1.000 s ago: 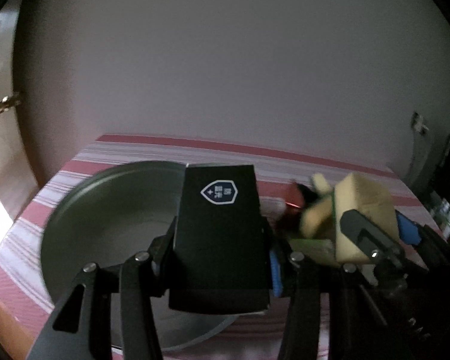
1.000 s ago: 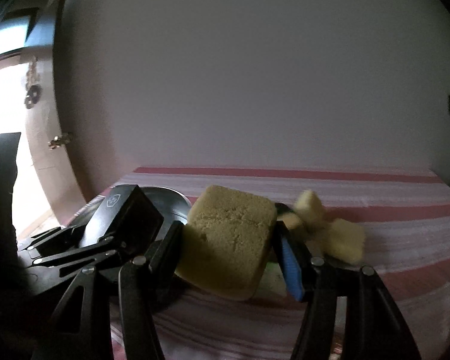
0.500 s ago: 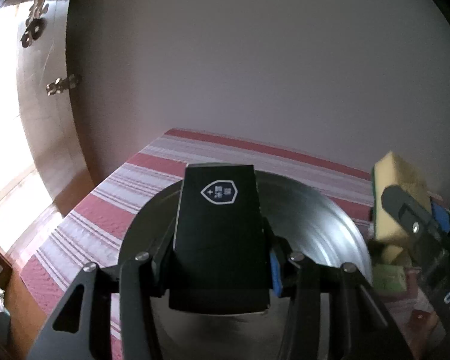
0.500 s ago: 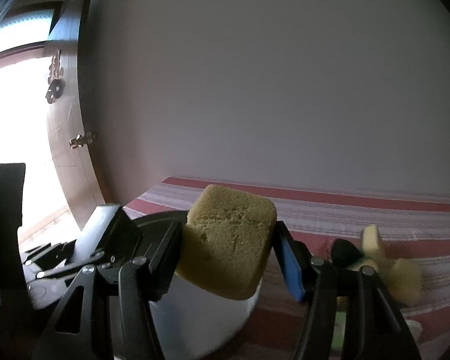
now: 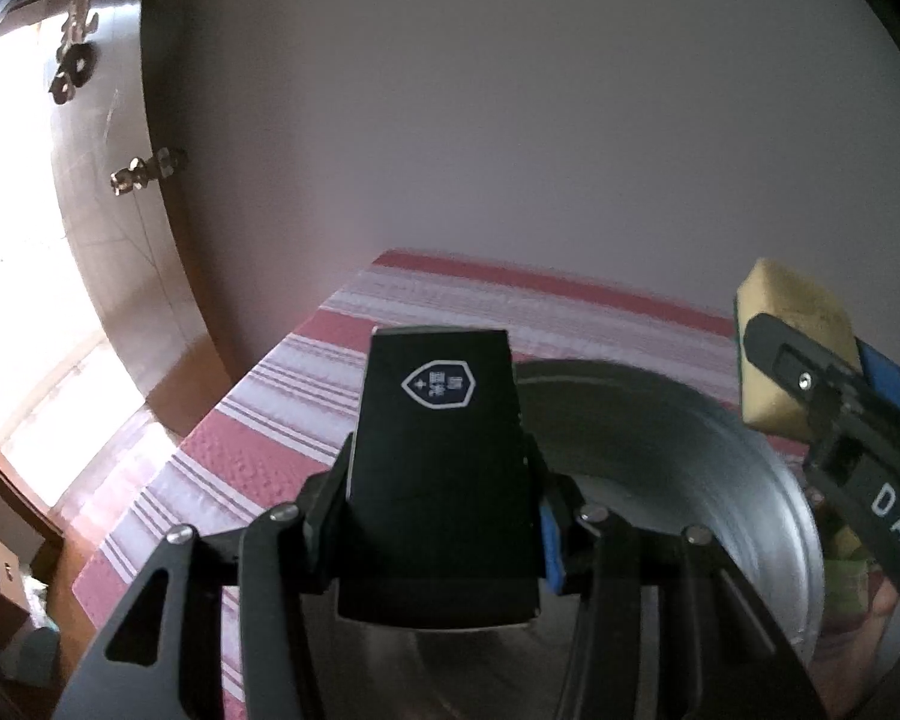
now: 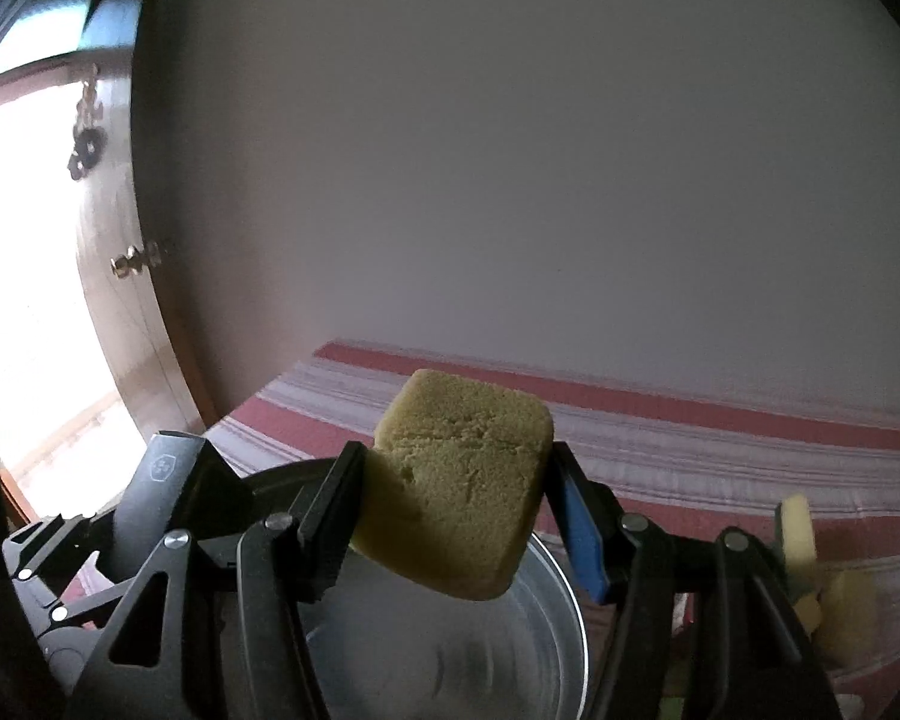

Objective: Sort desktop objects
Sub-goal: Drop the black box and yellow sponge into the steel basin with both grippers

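My left gripper [image 5: 444, 516] is shut on a black box [image 5: 441, 456] with a white shield logo, held above the left part of a round metal basin [image 5: 768, 480]. My right gripper [image 6: 456, 510] is shut on a yellow sponge [image 6: 462, 492], which hangs over the basin's [image 6: 546, 618] far rim. In the left wrist view the sponge [image 5: 792, 336] and the right gripper show at the right edge. In the right wrist view the black box [image 6: 168, 480] in the left gripper shows at lower left.
The basin sits on a table with a red-and-white striped cloth [image 5: 450, 306] whose left edge drops off near a brown door [image 5: 120, 240]. Yellow sponge-like pieces [image 6: 840, 600] lie on the cloth at the right. A pale wall stands behind the table.
Both grippers have swung left with their loads. The basin has slid rightward in both views, the table's left edge and the door have come into sight, and the yellow pieces have moved to the right edge.
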### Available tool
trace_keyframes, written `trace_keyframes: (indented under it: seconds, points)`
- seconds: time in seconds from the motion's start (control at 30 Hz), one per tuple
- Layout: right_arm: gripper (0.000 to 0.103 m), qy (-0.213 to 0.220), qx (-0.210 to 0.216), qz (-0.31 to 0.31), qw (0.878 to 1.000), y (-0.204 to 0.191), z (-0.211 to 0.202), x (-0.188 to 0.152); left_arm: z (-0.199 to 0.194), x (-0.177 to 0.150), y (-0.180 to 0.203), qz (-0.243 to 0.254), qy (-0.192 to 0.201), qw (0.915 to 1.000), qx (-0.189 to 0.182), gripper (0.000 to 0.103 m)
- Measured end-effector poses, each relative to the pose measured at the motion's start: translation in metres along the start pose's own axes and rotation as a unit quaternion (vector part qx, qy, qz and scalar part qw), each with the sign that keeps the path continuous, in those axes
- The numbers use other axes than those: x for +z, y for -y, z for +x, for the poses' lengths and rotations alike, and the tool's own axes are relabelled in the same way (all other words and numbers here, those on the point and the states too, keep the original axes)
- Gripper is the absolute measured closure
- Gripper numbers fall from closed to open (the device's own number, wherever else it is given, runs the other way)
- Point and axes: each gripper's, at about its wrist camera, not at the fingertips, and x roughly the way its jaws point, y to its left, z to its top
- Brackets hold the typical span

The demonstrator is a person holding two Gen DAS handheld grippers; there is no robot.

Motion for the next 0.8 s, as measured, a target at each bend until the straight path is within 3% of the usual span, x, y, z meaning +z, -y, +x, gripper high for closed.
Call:
trace_keyframes:
  seconds: [0.13,0.23,0.27,0.33,0.43,0.5,0.73,0.8]
  points:
    - [0.041,-0.048,0.002,-0.004,0.999,0.003,0.024,0.001,0.015,0.003,0.005,0.012,-0.021,0.9996,0.010,0.054]
    - [0.038,-0.056,0.007,0.002,0.998,0.004,0.033,-0.001,0.022,0.002,0.009,0.015,-0.026,0.9992,0.025,0.051]
    - [0.038,-0.056,0.010,0.002,0.998,0.004,0.034,-0.002,0.024,0.002,0.010,0.018,-0.028,0.9990,0.031,0.048]
    - [0.034,-0.064,0.023,-0.003,0.998,0.004,0.037,-0.003,0.028,0.002,0.012,0.019,-0.032,0.9984,0.043,0.031]
    - [0.030,-0.055,0.034,-0.004,0.998,0.006,0.032,-0.004,0.023,0.002,0.013,0.004,-0.018,0.9988,0.045,0.020]
    - [0.030,-0.030,0.036,-0.003,0.999,0.006,0.024,-0.003,0.021,0.002,0.011,-0.011,-0.015,0.9990,0.040,0.011]
    - [0.026,0.090,0.026,0.018,0.995,0.021,-0.011,-0.010,-0.002,-0.004,0.002,-0.076,0.044,0.9957,0.030,0.011]
    - [0.018,0.145,0.010,0.035,0.989,0.028,-0.026,-0.016,-0.013,-0.009,0.001,-0.090,0.077,0.9922,0.039,0.011]
